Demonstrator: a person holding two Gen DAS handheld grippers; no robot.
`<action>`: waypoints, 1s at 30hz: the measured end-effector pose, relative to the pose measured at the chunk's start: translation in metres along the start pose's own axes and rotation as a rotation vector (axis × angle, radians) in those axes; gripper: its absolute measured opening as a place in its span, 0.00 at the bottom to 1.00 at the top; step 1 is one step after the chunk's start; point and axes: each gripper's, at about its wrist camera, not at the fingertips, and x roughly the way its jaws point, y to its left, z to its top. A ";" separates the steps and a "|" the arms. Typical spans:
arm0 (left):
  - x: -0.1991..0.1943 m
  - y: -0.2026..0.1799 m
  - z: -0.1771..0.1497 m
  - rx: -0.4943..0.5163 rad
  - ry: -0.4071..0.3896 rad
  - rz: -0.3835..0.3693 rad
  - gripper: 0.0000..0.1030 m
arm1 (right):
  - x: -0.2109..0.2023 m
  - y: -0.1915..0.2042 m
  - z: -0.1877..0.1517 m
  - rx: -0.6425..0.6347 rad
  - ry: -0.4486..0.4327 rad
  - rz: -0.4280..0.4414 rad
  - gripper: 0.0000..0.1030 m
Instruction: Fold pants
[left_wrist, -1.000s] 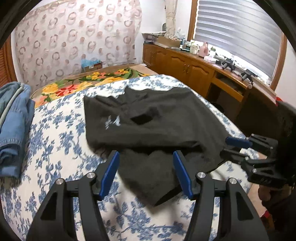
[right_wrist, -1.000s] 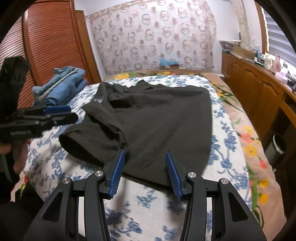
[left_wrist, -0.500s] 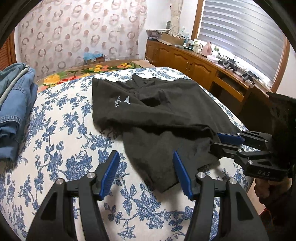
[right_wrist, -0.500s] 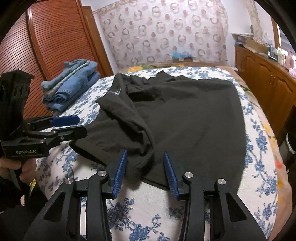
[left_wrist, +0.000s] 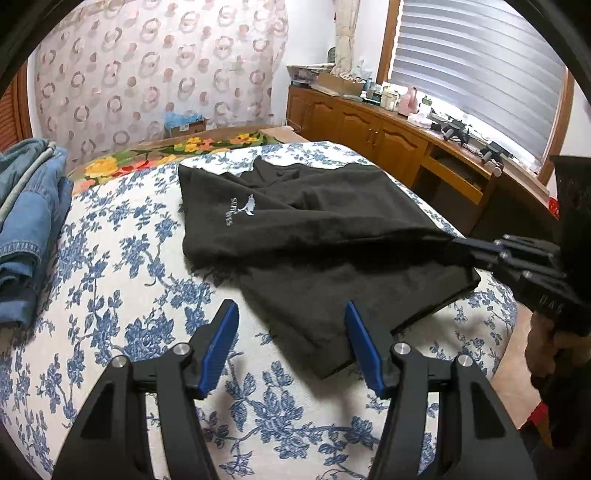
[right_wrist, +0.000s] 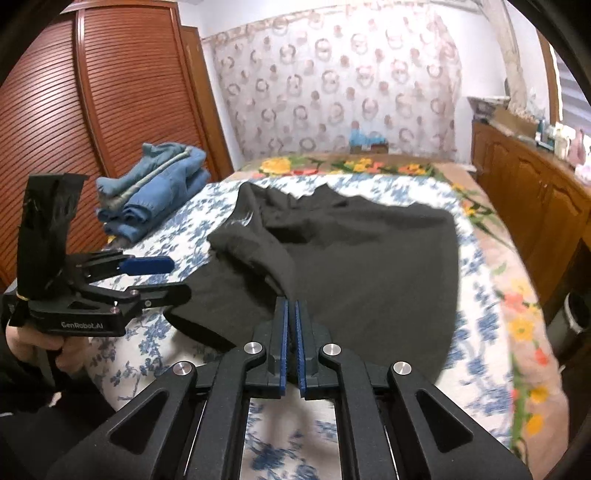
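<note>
Black pants with a small white logo lie rumpled on the bed, one leg folded over toward the near edge. My right gripper is shut on the near hem of the pants, with dark cloth pinched between its blue pads. In the left wrist view the right gripper comes in from the right and draws the cloth up into a taut ridge. My left gripper stands open just above the near leg end, touching nothing. The left gripper also shows at the left in the right wrist view, held by a hand.
A stack of folded blue jeans sits on the bed's left side. A flowered blanket covers the far end. Wooden cabinets with clutter on top run along the right wall, and a slatted wardrobe stands at the left.
The right gripper's jaws have closed on the pants' near hem and risen slightly, pulling the cloth up. The left gripper has stayed open.
</note>
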 end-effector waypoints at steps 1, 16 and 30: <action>0.000 -0.001 0.001 0.002 0.001 0.000 0.58 | -0.003 -0.001 0.001 0.000 -0.004 -0.006 0.01; 0.008 -0.015 0.007 0.024 0.008 -0.007 0.58 | -0.034 -0.035 -0.011 0.021 -0.014 -0.103 0.01; 0.021 -0.017 0.005 0.022 0.036 0.002 0.58 | -0.013 -0.060 -0.037 0.068 0.072 -0.147 0.01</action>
